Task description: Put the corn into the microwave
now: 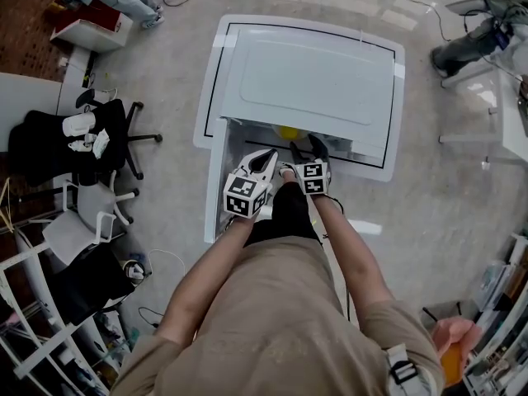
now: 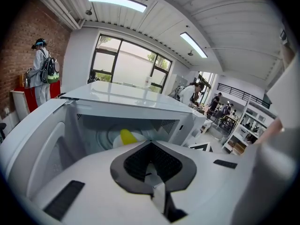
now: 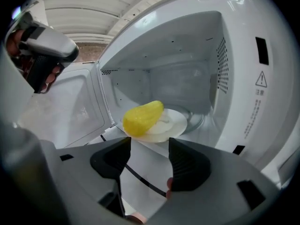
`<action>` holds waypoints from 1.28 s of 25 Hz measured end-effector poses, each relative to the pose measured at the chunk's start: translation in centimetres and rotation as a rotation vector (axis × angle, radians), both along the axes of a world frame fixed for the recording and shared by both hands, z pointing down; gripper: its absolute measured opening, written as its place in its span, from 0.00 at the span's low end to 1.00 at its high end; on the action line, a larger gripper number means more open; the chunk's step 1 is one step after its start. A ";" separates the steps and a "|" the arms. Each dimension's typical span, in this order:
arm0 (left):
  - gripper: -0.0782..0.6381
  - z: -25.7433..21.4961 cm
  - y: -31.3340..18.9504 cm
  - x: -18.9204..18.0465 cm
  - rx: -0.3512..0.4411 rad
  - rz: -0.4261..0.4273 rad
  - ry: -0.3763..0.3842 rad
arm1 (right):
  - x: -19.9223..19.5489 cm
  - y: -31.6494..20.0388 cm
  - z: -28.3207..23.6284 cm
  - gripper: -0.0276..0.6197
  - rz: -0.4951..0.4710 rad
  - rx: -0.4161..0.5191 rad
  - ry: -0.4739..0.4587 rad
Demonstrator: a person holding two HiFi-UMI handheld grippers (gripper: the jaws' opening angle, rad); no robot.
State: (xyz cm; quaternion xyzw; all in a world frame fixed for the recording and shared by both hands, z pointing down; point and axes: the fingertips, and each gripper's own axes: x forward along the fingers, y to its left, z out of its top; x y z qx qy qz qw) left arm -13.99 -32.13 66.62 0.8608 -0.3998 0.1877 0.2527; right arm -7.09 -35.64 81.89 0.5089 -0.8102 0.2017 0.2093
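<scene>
The yellow corn lies on a white plate inside the open white microwave, tilted with one end over the plate's front rim. From above, only a bit of the corn shows under the microwave's top edge. My right gripper stands open just in front of the plate, apart from the corn, with nothing between its pads. My left gripper is shut and empty, held before the opening, and the corn shows beyond it. Both grippers hover side by side at the microwave mouth.
The microwave door hangs open to the left. A black office chair and white racks stand at the left, and a table leg at the right. People stand in the room beyond the microwave.
</scene>
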 end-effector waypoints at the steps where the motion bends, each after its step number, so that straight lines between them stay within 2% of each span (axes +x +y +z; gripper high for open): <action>1: 0.12 0.1 0.1 0.0 -0.001 0.000 -0.001 | 0.0 0.0 0.1 0.42 -0.004 -0.001 0.009; 23: 0.12 -0.7 1.1 -0.2 0.001 0.014 0.006 | -0.6 -4.0 0.0 0.42 0.041 -0.002 0.118; 32: 0.12 -2.0 1.4 -1.2 0.036 0.002 0.019 | 0.0 -4.6 0.2 0.42 0.064 -0.055 0.131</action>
